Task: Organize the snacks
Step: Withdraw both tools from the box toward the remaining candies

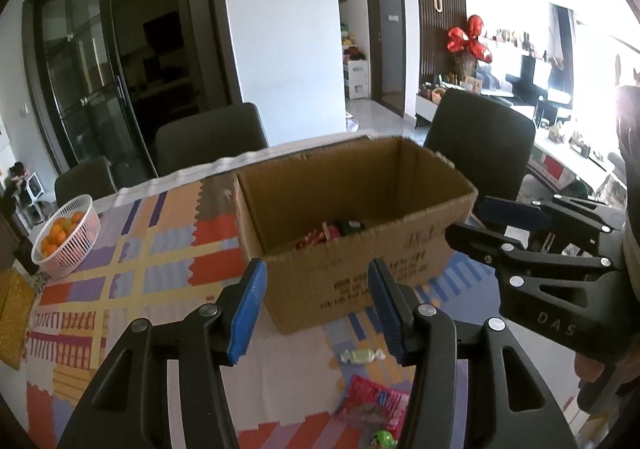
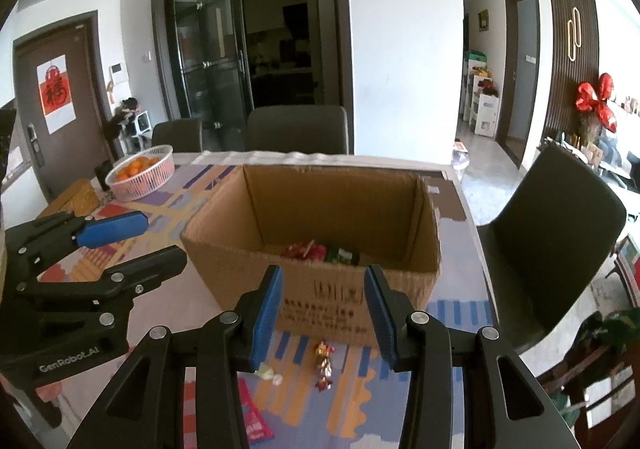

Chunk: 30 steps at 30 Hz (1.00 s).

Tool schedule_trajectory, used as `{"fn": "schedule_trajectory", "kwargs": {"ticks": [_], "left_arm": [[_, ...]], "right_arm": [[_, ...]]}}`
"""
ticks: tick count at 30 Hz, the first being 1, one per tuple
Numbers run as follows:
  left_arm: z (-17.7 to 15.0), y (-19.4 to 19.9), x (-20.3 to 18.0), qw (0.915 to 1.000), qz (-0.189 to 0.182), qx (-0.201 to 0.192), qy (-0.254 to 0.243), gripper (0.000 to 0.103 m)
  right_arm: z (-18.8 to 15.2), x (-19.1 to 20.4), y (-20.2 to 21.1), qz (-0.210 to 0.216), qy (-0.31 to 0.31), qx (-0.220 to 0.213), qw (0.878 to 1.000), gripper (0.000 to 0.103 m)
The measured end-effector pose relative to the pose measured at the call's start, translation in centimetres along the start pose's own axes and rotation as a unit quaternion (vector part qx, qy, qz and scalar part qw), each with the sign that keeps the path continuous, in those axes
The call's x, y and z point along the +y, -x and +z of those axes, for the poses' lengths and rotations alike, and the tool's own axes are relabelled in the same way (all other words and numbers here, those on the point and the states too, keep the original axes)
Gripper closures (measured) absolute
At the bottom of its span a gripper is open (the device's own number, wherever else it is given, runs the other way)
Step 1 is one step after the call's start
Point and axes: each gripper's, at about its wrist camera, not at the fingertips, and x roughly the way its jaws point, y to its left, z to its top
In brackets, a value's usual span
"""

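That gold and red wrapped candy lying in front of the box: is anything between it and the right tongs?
Nothing visible. The gold and red candy lies on bare tablecloth just beyond the open, empty right tongs, near the cardboard box.

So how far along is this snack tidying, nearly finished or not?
Partly done. A few wrapped snacks already lie inside the cardboard box. Nothing is in hand: the left tongs and right tongs are both open and empty. Still out on the table in front of the box: a pale wrapped candy, a pink packet, a gold and red sweet and a green item.
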Motion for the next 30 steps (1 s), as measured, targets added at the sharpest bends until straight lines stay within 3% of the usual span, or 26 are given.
{"fn": "schedule_trajectory", "kwargs": {"ticks": [18,30], "left_arm": [[-6.0,-5.1,-1.3,0.9954,-0.028,0.088,-0.022,0.050],[-8.5,-9.5,-1.7,0.9858,-0.066,0.152,-0.027,0.050]], "right_arm": [[-6.1,0.2,-3.1,-0.009,-0.007,0.080,0.997,0.060],[-8.7,-0.1,-6.4,-0.010,-0.008,0.130,0.991,0.060]]}}
